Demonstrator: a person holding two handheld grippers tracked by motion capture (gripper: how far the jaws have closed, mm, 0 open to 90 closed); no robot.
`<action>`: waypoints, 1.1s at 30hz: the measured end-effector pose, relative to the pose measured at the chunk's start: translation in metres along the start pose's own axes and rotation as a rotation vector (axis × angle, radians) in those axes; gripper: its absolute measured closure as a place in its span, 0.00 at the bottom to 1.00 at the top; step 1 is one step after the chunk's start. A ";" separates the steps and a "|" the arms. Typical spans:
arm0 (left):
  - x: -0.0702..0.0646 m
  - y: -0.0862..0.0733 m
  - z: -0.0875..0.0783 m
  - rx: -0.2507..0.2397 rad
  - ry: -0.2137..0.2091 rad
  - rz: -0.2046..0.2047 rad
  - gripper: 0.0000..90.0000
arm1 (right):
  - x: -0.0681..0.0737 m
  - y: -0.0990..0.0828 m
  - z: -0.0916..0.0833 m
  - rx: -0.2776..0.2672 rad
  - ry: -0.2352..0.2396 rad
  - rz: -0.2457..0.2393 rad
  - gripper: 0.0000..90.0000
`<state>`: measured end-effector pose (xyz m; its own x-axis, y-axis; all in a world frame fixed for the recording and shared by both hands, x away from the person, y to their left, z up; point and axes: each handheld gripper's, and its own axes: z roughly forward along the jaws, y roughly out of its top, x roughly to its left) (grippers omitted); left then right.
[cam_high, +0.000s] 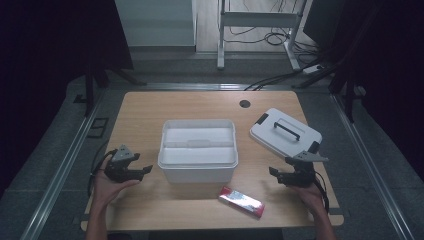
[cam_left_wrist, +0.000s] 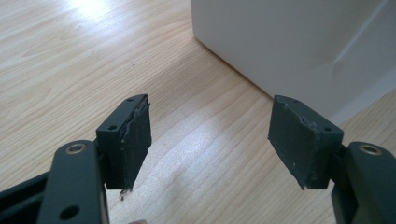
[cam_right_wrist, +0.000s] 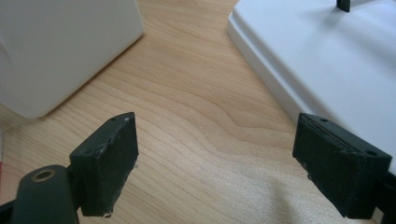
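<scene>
An open white box (cam_high: 197, 150) sits mid-desk (cam_high: 145, 107), its lid (cam_high: 285, 132) lying off to its right and a red packet (cam_high: 241, 201) before it. Left tool (cam_high: 145, 170) and right tool (cam_high: 274, 172) flank the box, jaws wide and empty. Nothing looks packed yet.

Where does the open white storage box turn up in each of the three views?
High view: the white box stands at the table's middle, between the two grippers.
Left gripper view: its plain side wall takes the upper right, beyond the open jaws.
Right gripper view: its rounded corner sits upper left.
Shared landmark: the light wooden table, whose grain runs under the box in all three.
</scene>
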<state>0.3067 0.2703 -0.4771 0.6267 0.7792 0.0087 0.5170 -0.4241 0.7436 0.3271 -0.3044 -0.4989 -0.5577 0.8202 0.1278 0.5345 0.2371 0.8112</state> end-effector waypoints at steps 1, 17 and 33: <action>0.000 0.000 -0.001 -0.010 0.015 0.005 0.33 | 0.000 0.000 0.000 0.002 0.000 -0.001 0.15; -0.007 0.080 -0.043 0.019 -0.023 0.242 0.37 | -0.007 -0.002 0.000 0.004 -0.005 -0.009 0.16; -0.034 0.157 -0.054 0.083 -0.087 0.454 0.38 | -0.005 -0.003 -0.002 0.000 0.002 -0.016 0.19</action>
<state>0.3353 0.2022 -0.3247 0.8452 0.4659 0.2620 0.2214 -0.7513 0.6217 0.3271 -0.3104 -0.5004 -0.5669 0.8156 0.1159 0.5258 0.2499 0.8131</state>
